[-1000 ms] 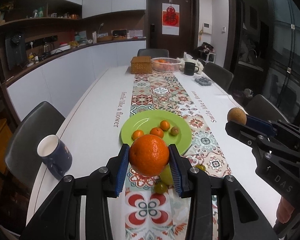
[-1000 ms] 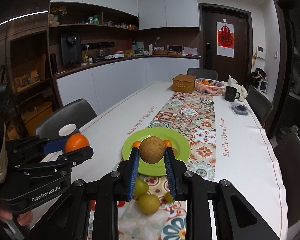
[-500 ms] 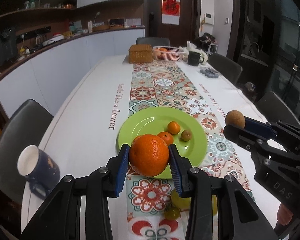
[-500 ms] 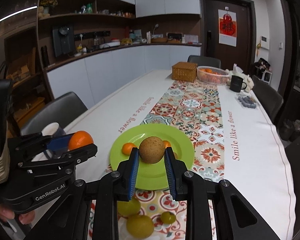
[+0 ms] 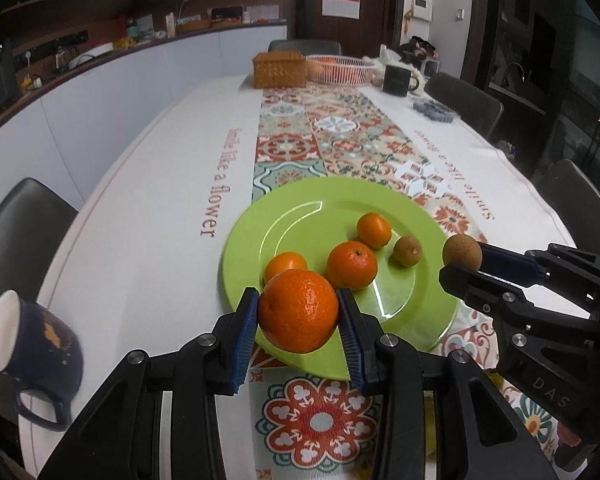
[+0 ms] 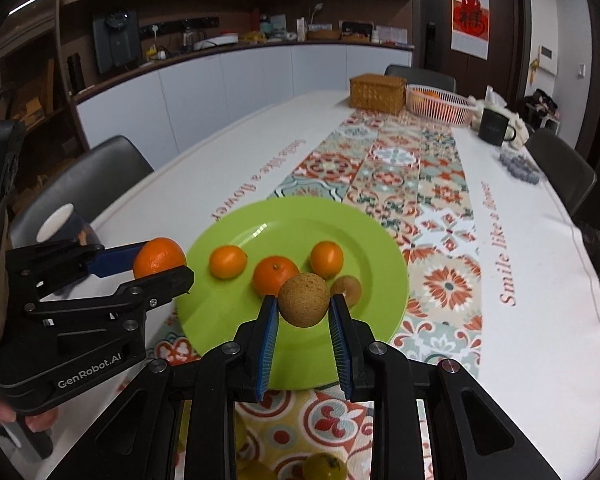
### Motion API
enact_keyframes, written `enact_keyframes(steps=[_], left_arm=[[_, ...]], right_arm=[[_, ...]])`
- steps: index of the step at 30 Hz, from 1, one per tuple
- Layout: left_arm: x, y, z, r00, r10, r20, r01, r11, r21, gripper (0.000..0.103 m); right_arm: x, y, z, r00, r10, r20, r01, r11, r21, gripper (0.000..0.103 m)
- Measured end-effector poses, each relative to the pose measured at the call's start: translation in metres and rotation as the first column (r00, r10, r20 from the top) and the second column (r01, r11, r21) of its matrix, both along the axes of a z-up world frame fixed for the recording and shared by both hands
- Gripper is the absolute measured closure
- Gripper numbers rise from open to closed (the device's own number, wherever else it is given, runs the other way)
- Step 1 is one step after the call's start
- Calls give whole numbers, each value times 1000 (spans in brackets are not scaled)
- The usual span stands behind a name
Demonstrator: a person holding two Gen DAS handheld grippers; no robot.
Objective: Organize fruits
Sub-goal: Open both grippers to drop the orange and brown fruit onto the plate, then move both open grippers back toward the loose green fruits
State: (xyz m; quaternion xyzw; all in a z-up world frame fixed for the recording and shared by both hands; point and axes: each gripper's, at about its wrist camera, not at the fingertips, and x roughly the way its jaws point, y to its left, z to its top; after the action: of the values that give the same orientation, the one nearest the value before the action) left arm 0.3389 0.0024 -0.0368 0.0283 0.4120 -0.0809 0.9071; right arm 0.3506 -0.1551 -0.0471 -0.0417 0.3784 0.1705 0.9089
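My left gripper (image 5: 299,316) is shut on a large orange (image 5: 298,311) and holds it above the near rim of the green plate (image 5: 296,216). It also shows in the right wrist view (image 6: 160,260). My right gripper (image 6: 303,306) is shut on a round brown fruit (image 6: 303,299) above the plate's near right part (image 6: 380,240). In the left wrist view this gripper (image 5: 462,258) sits at the plate's right edge. Three small oranges (image 5: 351,264) and a small brown fruit (image 5: 407,251) lie on the plate.
A dark blue mug (image 5: 28,334) stands near the table's left edge. Yellow-green fruits (image 6: 324,466) lie on the runner below the right gripper. A wicker box (image 5: 278,69), a pink basket (image 5: 338,68) and a black mug (image 5: 396,79) stand at the far end. Chairs ring the table.
Both grippers have moved forward and down toward the green plate, each still holding its fruit. The loose fruits on the runner have dropped below them.
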Motion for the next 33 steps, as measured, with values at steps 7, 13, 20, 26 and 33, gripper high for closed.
enact_keyframes(steps=[7, 13, 20, 26, 33], left_arm=[[9, -2, -11, 1000, 6, -29, -6, 1000, -9, 55], [-13, -2, -6, 999, 38, 4, -38, 999, -3, 48], [-50, -9, 20, 997, 37, 72, -39, 999, 22, 43], [-84, -13, 46, 992, 18, 124, -20, 1000, 10, 42], [-128, -13, 67, 985, 7, 171, -10, 1000, 18, 37]], right_arm=[[10, -4, -9, 1000, -21, -8, 21, 1000, -1, 65], [-9, -21, -6, 997, -69, 18, 69, 998, 1, 62], [-50, -35, 17, 992, -92, 84, 91, 996, 13, 62], [-88, -41, 42, 983, -106, 150, 102, 994, 31, 56], [-132, -41, 60, 976, -109, 190, 101, 994, 50, 52]])
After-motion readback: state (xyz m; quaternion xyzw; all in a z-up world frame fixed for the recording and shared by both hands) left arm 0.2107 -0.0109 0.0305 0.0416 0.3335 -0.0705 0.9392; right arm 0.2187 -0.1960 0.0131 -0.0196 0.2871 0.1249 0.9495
